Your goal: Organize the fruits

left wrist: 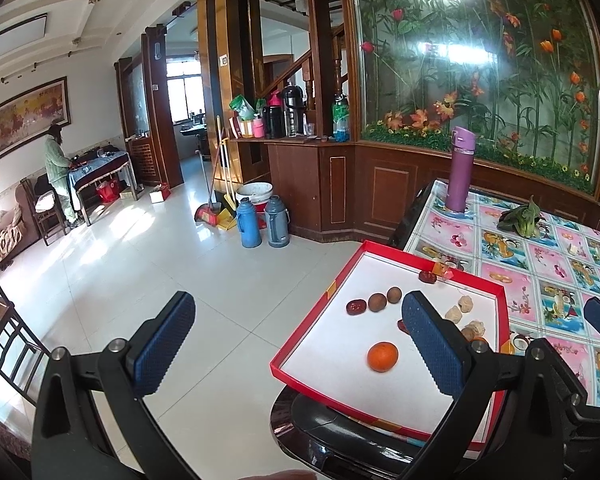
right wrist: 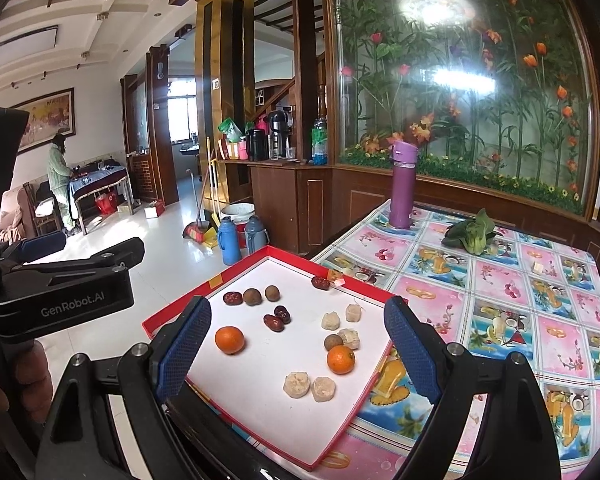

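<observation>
Two smooth round oranges lie in the red-rimmed tray; both grippers, left and right, hover at 6 o'clock, ribbed blue pads wide apart, empty.

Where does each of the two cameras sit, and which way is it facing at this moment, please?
Left wrist: on the left gripper, open, off the table's corner; faces the room and red tray; the right gripper's blue pad shows far right.
Right wrist: on the right gripper, open over the tray; a hand holds the left gripper at left.
Shared: tray, left orange, purple flask, bok choy.
</observation>
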`<state>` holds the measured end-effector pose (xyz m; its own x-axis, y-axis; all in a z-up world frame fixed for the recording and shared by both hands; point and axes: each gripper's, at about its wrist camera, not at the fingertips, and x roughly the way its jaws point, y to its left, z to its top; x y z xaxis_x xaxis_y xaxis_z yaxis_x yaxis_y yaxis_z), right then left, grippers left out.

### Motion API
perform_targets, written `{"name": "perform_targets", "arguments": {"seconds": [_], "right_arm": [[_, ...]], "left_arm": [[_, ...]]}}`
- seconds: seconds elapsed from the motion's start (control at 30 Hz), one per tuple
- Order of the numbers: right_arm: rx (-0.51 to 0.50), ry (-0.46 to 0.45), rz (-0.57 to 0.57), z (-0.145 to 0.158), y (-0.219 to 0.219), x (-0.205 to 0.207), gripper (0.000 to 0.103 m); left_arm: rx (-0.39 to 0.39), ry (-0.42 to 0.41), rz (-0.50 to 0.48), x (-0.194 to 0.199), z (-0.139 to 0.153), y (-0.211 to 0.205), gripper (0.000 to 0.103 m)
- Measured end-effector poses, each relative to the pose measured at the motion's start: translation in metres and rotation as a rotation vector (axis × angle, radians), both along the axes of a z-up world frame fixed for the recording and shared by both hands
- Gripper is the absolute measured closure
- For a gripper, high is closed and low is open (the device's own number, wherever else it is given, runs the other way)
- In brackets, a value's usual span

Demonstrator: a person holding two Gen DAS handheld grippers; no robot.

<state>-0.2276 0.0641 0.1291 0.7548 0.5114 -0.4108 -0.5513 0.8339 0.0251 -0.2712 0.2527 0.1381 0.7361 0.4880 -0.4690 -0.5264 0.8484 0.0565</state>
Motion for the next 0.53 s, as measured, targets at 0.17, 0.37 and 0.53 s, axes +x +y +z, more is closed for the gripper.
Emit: {"name": "perform_targets", "arguments": {"seconds": [0.17, 0.37, 0.53], "right_arm": [[0.003, 0.014, 0.0, -0.003, 0.003, 0.006, 0.015], [0.011, 0.021, -0.001, -0.005, 0.002, 0.01, 0.015], [0.028, 0.04, -0.005, -0.008, -0.006, 0.021, 0.015]], "left_arm": [[0.003, 0.004, -0.002, 0.005, -0.001, -0.001, 0.0], [0.019, 0.017, -0.014, 0.015, -0.004, -0.006, 0.0], [0.044, 0.031, -0.021, 0.024, -0.003, -0.017, 0.0]]}}
